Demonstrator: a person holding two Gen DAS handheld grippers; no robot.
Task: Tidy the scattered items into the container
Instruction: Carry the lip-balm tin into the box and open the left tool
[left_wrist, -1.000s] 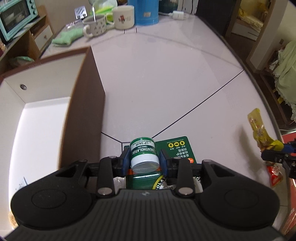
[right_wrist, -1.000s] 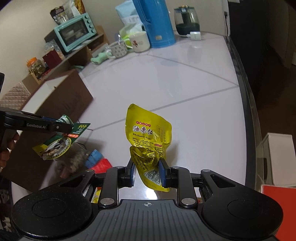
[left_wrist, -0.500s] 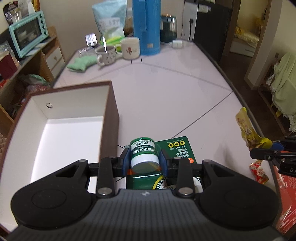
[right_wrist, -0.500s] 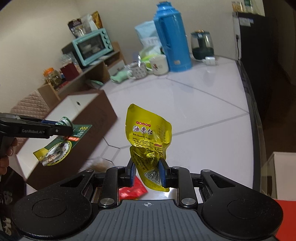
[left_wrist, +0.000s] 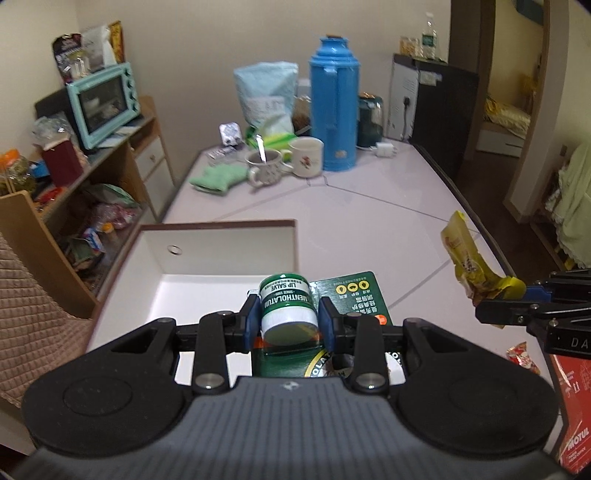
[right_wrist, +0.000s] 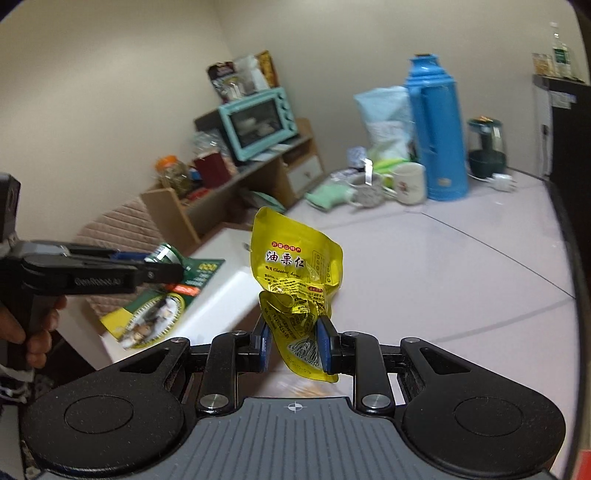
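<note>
A small green-and-white lip salve jar (left_wrist: 288, 308) sits clamped between the blue pads of the left gripper (left_wrist: 289, 320), its round axis running along the fingers so that the green lid faces away from the camera and the pale base faces it. The jar is fixed to a green backing card (left_wrist: 356, 295) that hangs below and to the right of the fingers; in the right wrist view the card (right_wrist: 162, 295) droops downward under the jar (right_wrist: 165, 254), its yellow lower corner nearest the floor. The held jar hangs above the near right part of the open container (left_wrist: 221, 258), a brown box with a white interior standing at the near left of the pale table (left_wrist: 369, 221).

The right gripper (right_wrist: 293, 345) pinches the crumpled lower end of a yellow snack pouch (right_wrist: 295, 273). The pouch stands upright, its long axis running up from the fingers, printed face toward the camera, top edge tilted slightly left. From the left wrist view the same pouch (left_wrist: 465, 262) leans up and left out of the right gripper (left_wrist: 517, 293), held in the air to the right of the box.

A person's hand (right_wrist: 33, 332) grips the left tool's handle. A blue thermos (left_wrist: 334, 103), two mugs (left_wrist: 284, 162) and a green cloth (left_wrist: 218, 177) stand at the far end of the table.
</note>
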